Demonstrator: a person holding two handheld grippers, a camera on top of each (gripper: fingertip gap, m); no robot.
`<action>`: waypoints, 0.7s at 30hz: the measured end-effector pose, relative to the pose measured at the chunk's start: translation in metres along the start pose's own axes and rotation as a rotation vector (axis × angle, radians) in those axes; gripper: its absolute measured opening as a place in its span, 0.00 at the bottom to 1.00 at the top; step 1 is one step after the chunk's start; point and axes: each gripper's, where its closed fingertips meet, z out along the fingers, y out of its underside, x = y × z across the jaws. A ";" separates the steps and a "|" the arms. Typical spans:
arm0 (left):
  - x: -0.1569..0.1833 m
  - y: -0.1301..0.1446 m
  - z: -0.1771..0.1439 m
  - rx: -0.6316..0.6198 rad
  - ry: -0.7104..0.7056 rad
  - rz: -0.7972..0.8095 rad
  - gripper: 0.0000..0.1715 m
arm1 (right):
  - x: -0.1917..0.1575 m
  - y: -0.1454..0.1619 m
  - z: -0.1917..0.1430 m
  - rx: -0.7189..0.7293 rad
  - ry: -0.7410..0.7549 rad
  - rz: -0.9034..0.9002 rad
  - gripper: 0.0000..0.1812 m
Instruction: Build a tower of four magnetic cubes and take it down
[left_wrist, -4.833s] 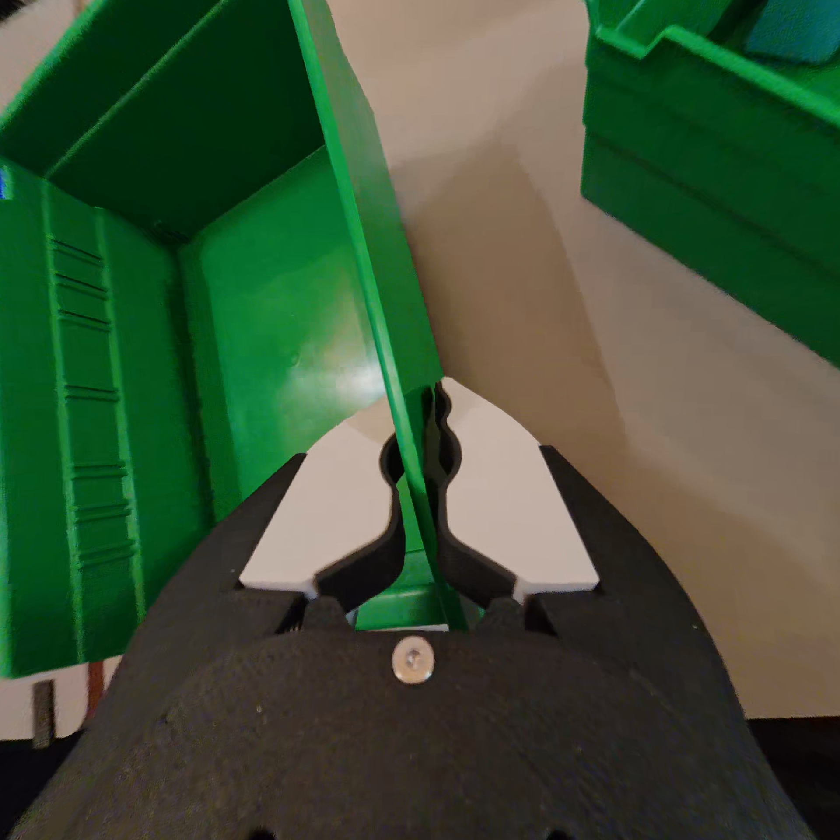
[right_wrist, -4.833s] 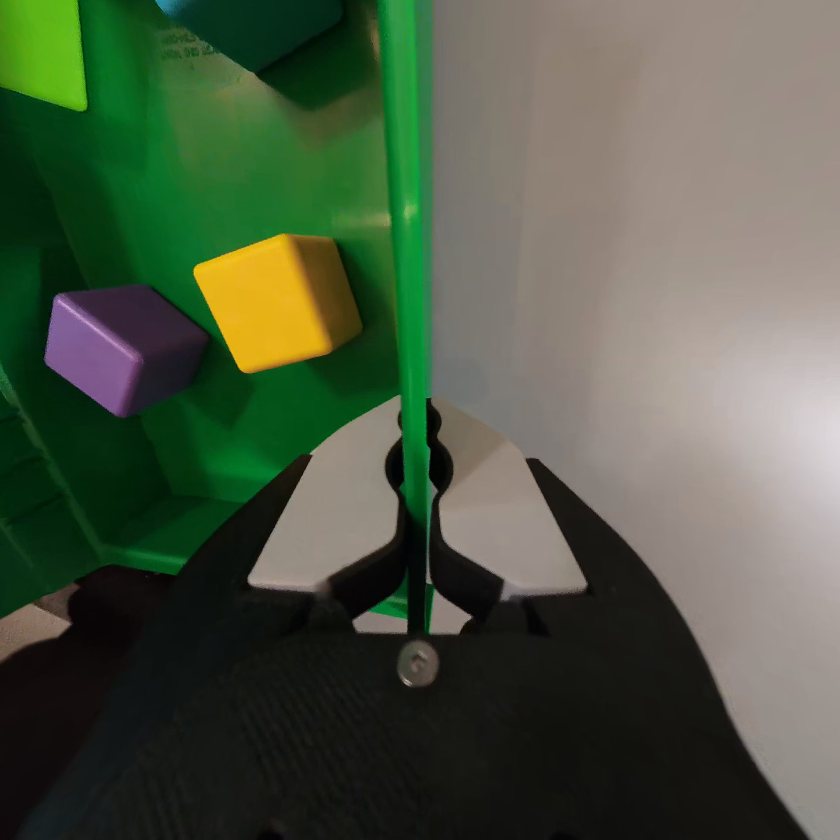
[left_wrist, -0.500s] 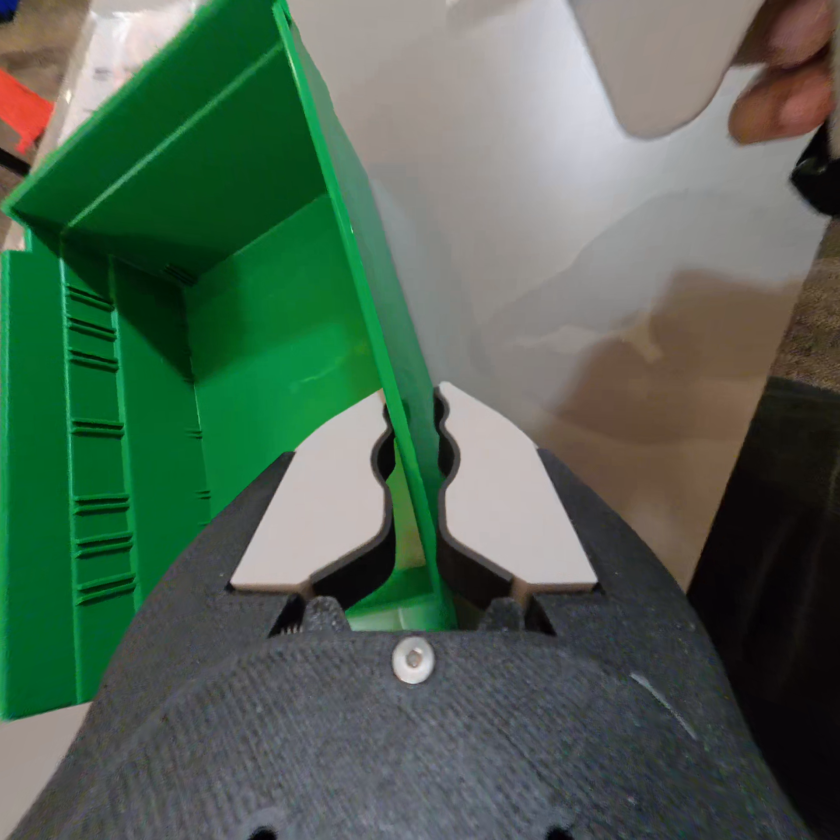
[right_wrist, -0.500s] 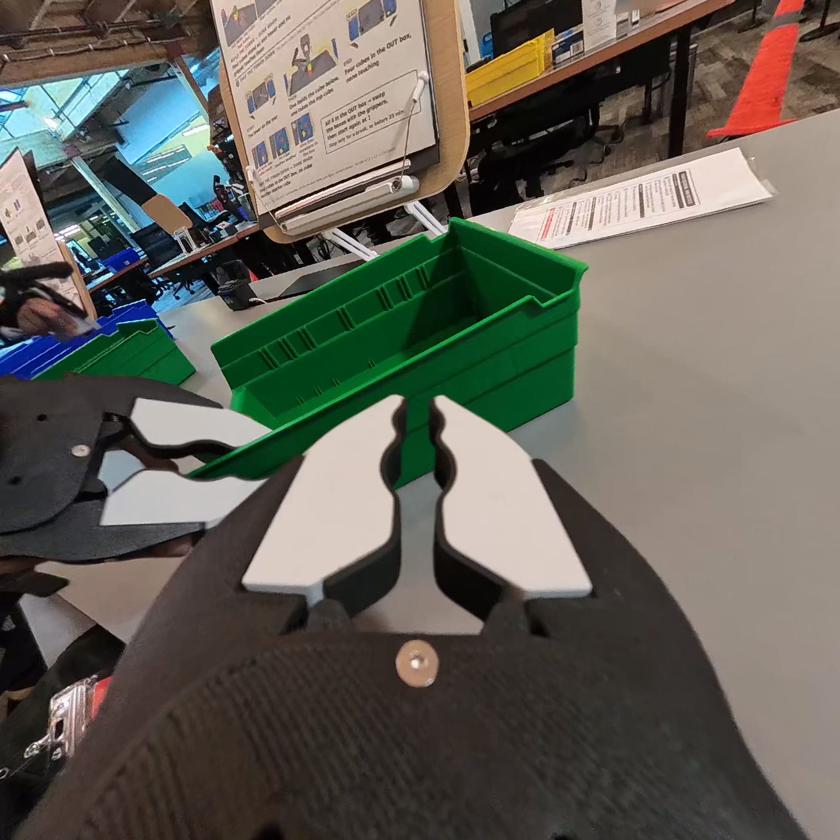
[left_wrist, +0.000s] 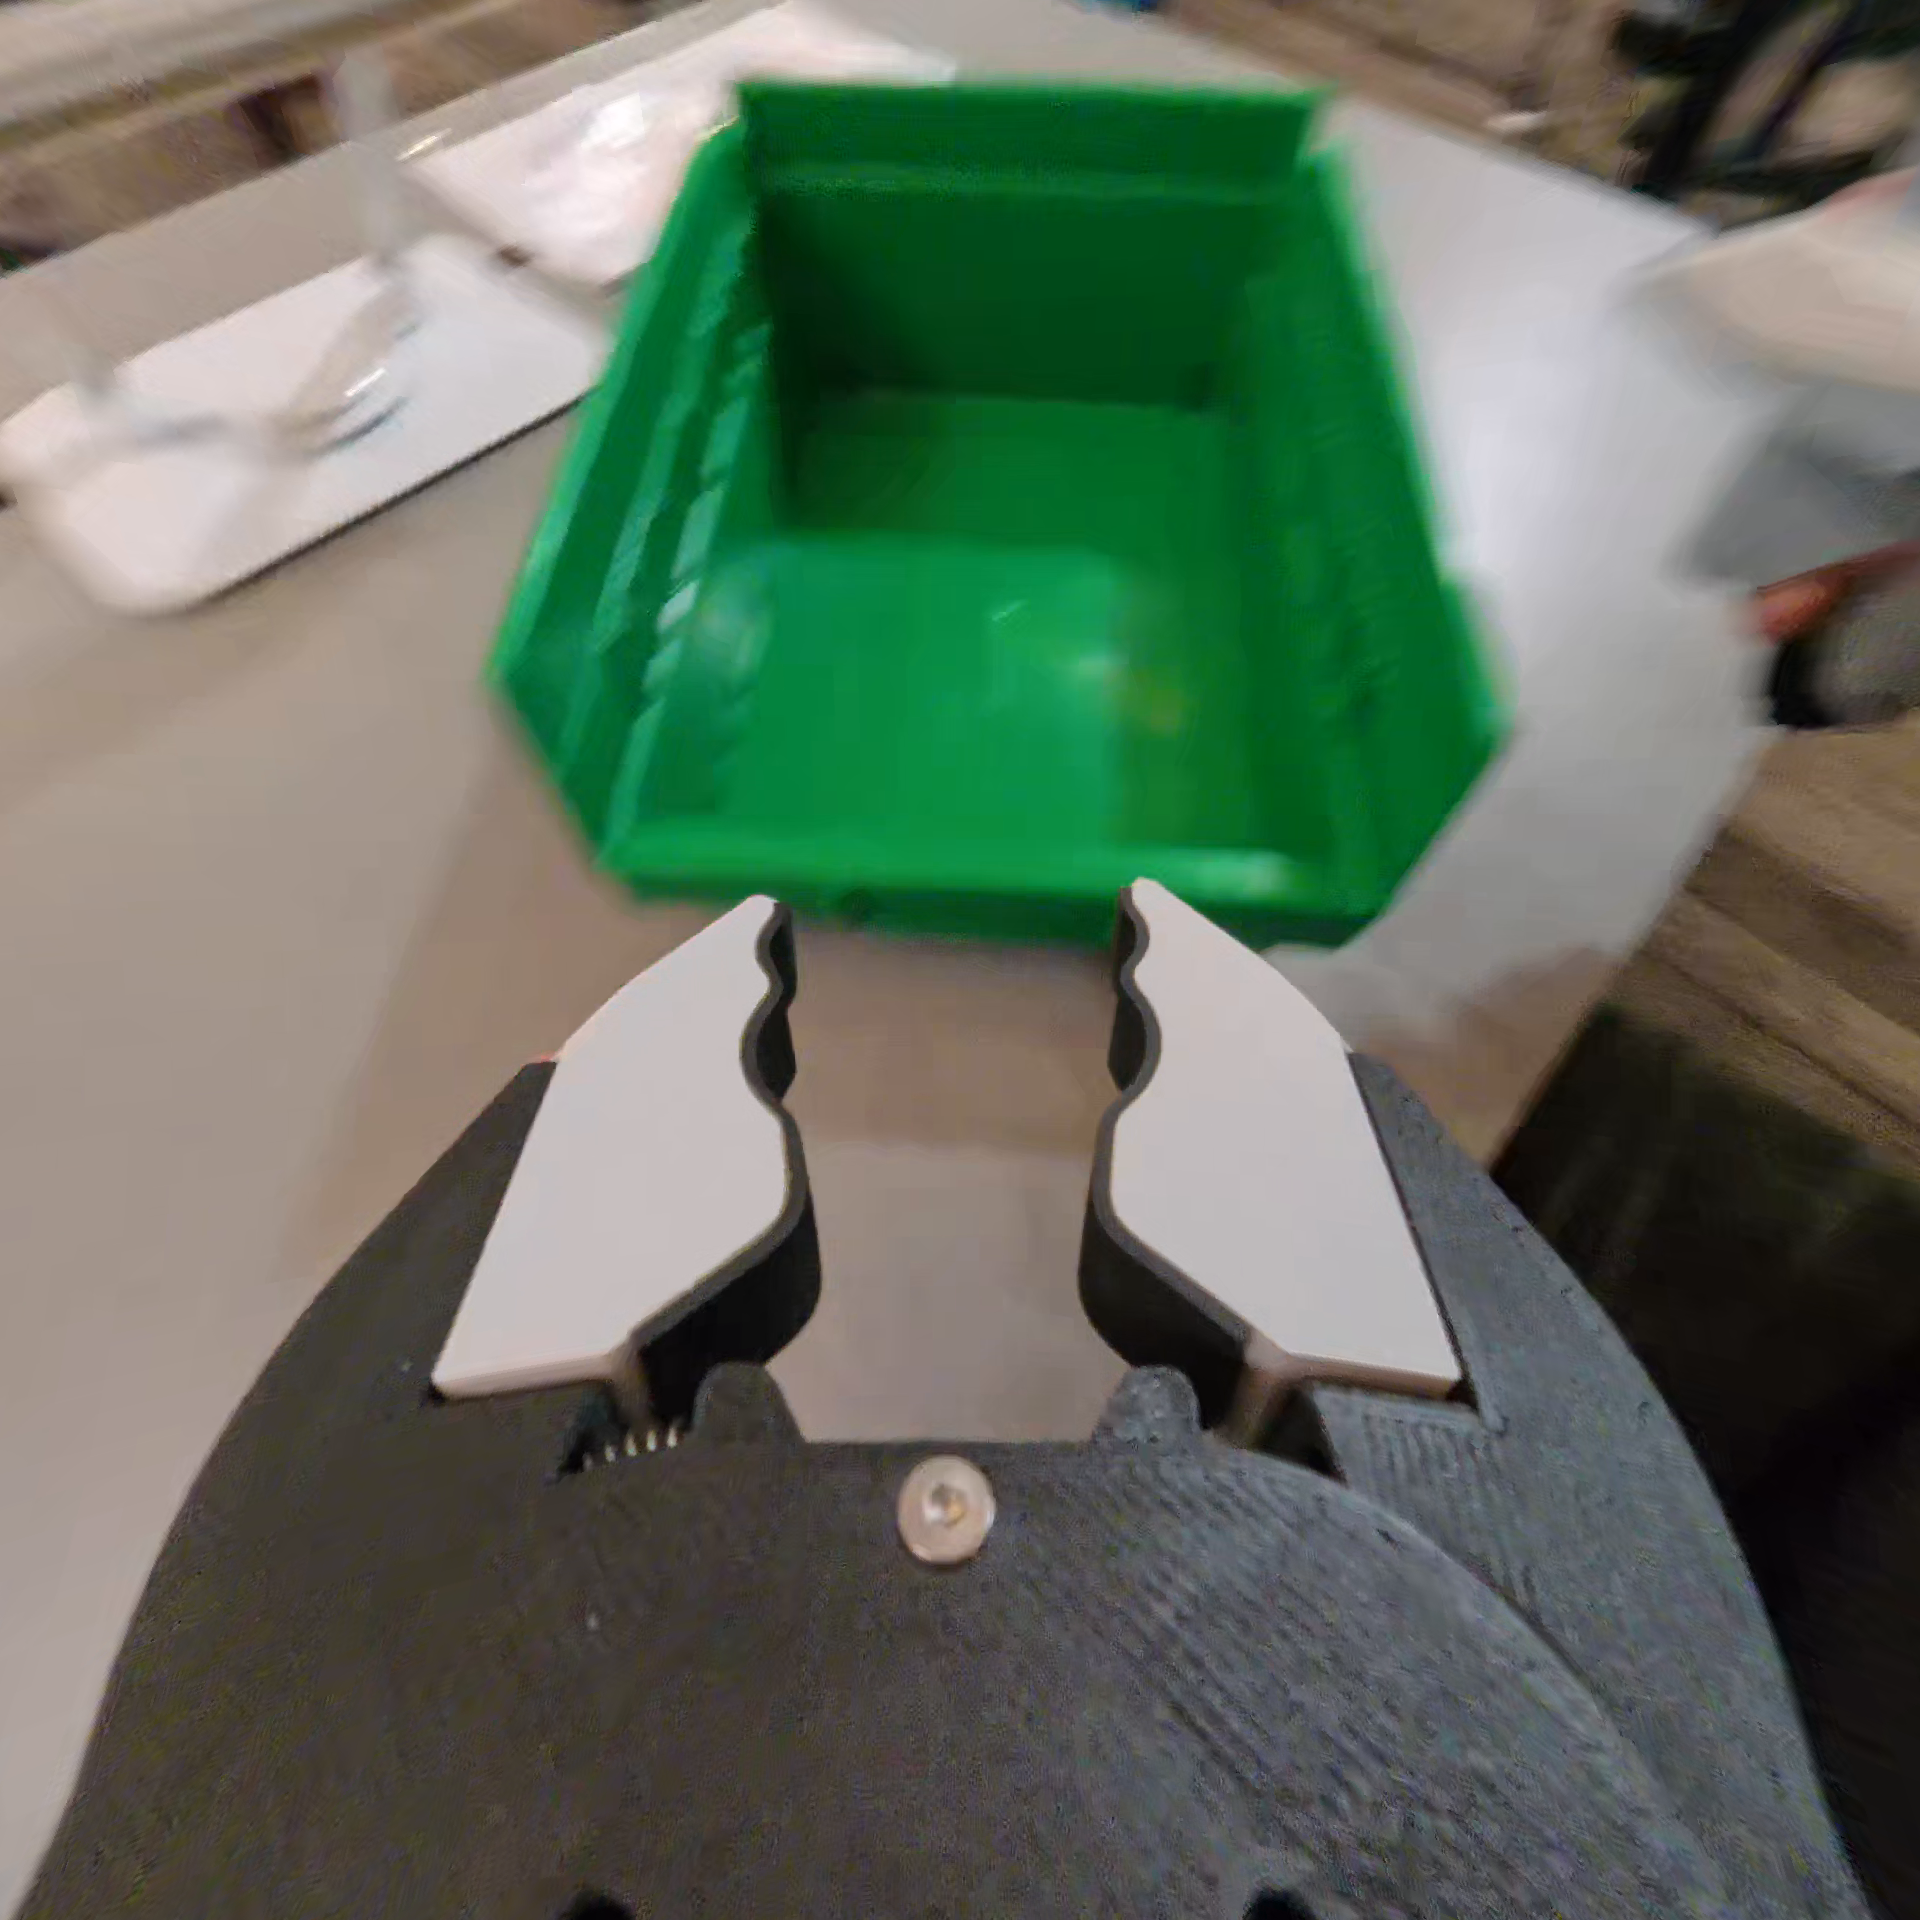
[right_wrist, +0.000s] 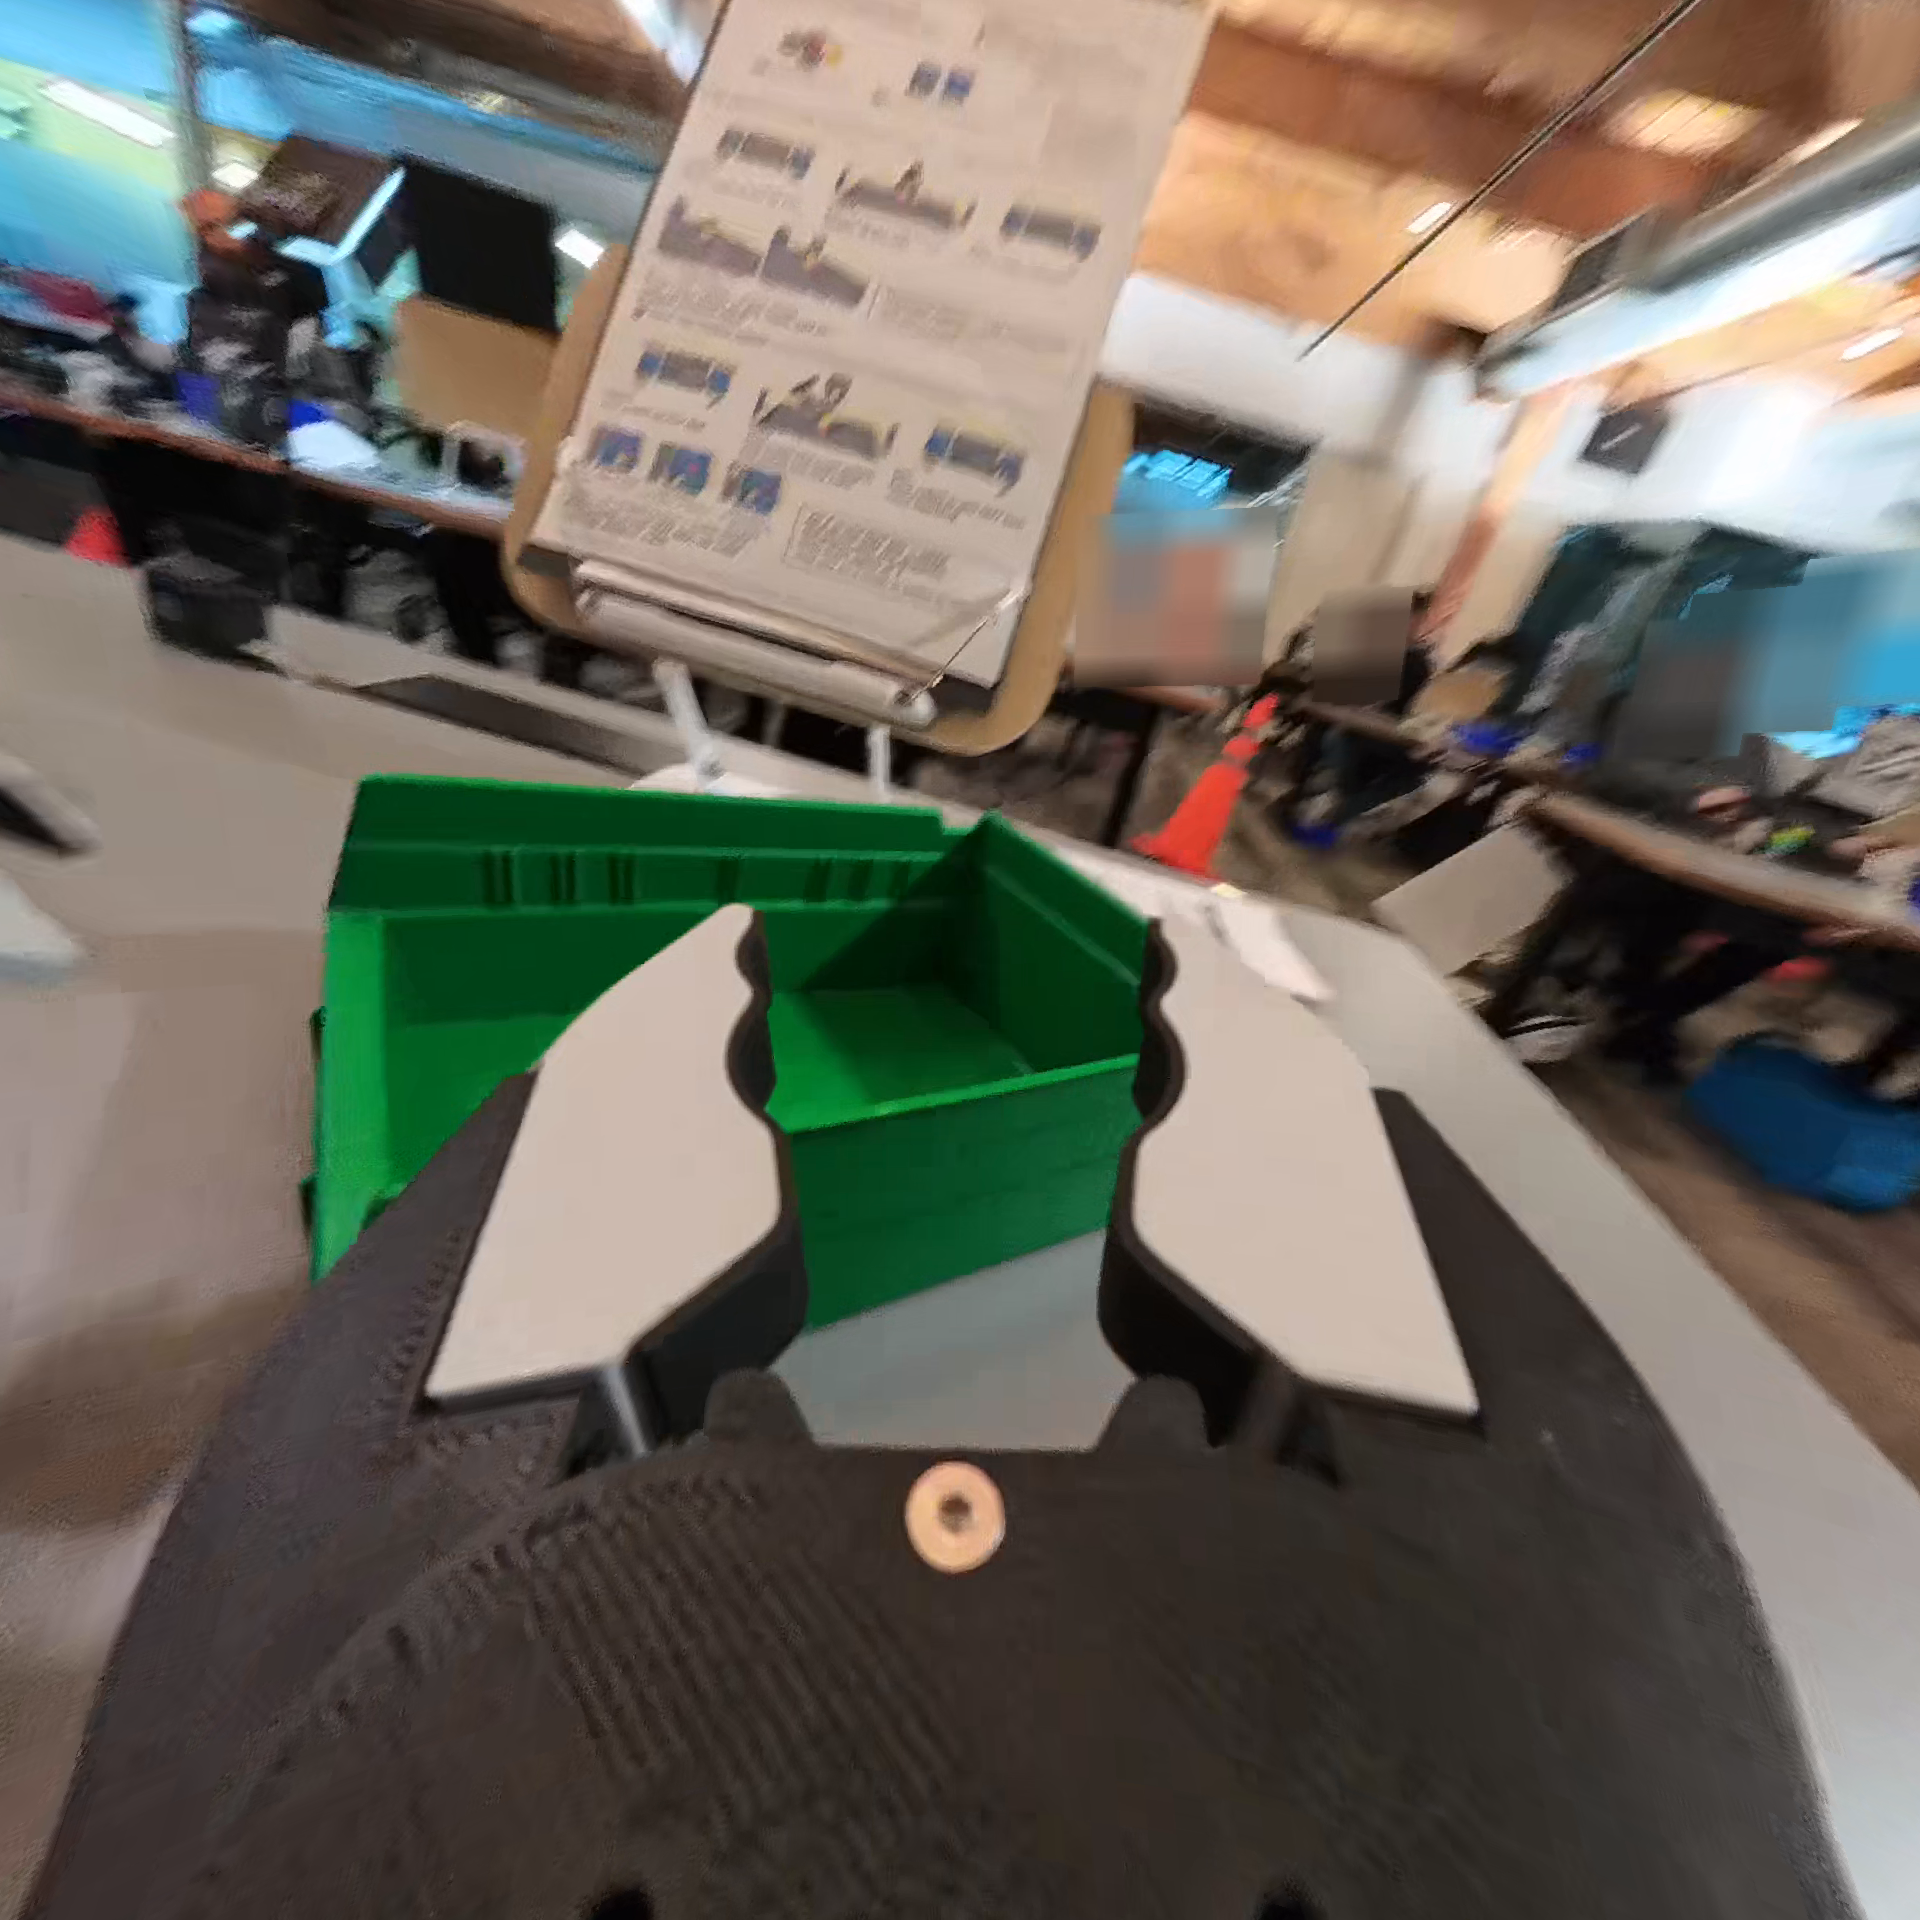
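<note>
Both grippers are held clear above the grey table (left_wrist: 260, 935), and neither has anything in it. The left gripper (left_wrist: 951, 925) has its fingers spread wide with only bare tabletop between them; just ahead of its tips sits a green bin (left_wrist: 727, 862), its near wall almost level with the fingertips. The inside of that bin, as far as the motion blur lets one see, shows only glossy green floor and ribbed side walls. Ahead and to the left of this gripper lies a white tray-like sheet (left_wrist: 260, 457), too smeared to make out.

The right gripper (right_wrist: 951, 935) is likewise spread apart and holds nothing. Directly ahead of its tips stands a green bin (right_wrist: 935, 1174), seen corner-on, with slotted ribs along its far wall. Beyond it, a clipboard on a stand (right_wrist: 831, 343) carries a printed instruction sheet with small pictures; the lettering is blurred. Farther right, an orange cone (right_wrist: 1205, 800) stands on the floor.

The magnetic cubes appear in neither view.
</note>
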 end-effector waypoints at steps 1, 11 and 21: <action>-0.021 0.022 -0.006 -0.042 -0.074 -0.022 0.35 | -0.003 -0.005 -0.003 0.033 0.050 -0.013 0.37; -0.077 0.092 -0.030 -0.090 -0.212 -0.180 0.31 | -0.080 0.018 -0.007 -0.148 -0.034 0.215 0.48; -0.082 0.092 -0.023 -0.094 -0.228 -0.145 0.30 | -0.042 0.053 0.011 -0.266 0.020 0.095 0.47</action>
